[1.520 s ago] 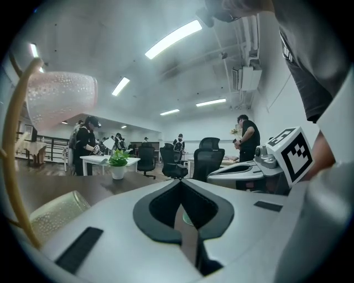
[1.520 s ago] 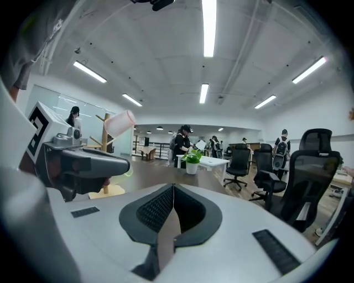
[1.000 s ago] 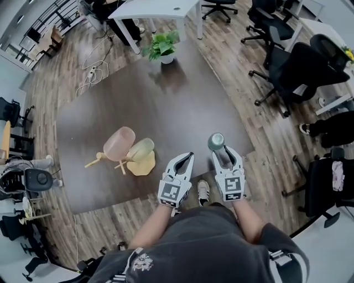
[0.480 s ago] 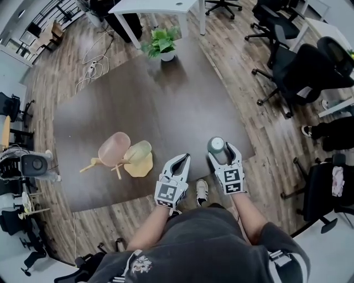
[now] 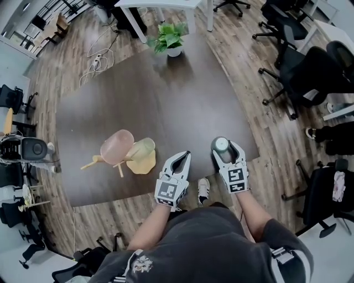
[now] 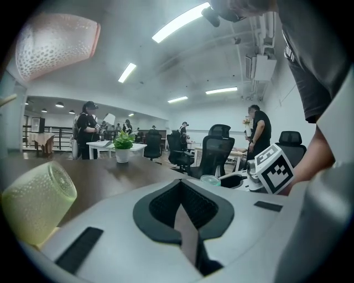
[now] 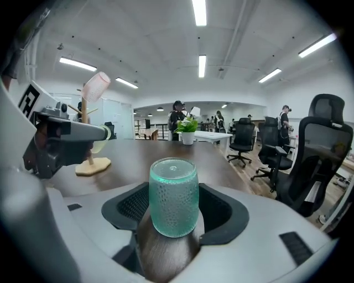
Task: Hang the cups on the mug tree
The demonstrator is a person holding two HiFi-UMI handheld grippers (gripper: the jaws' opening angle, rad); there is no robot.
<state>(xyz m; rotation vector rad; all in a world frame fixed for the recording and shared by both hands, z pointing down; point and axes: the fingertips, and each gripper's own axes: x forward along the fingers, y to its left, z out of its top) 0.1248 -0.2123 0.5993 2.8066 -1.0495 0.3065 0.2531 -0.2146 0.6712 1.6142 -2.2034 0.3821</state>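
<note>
A teal dimpled cup (image 7: pixel 173 196) stands upside down on the dark table (image 5: pixel 166 105), near its front right corner. My right gripper (image 7: pixel 174 188) is open around it. Its jaws spread wide and have just been closing a little, and the cup (image 5: pixel 220 143) stands between them. To its left my left gripper (image 5: pixel 187 155) is shut and empty, its tips (image 6: pixel 180 185) together just above the table. Further left stands the wooden mug tree (image 5: pixel 142 164), which carries a pink cup (image 5: pixel 117 146) and a yellow-green cup (image 5: pixel 144 147).
A potted plant (image 5: pixel 170 37) stands at the table's far edge. Black office chairs (image 5: pixel 310 72) crowd the right side, and a white table (image 5: pixel 166 5) lies beyond. The table's front edge runs just under both grippers. People stand in the background.
Both grippers have sunk a little toward the table. The right jaws stand wider round the teal cup than a second ago. The left gripper stays shut.
</note>
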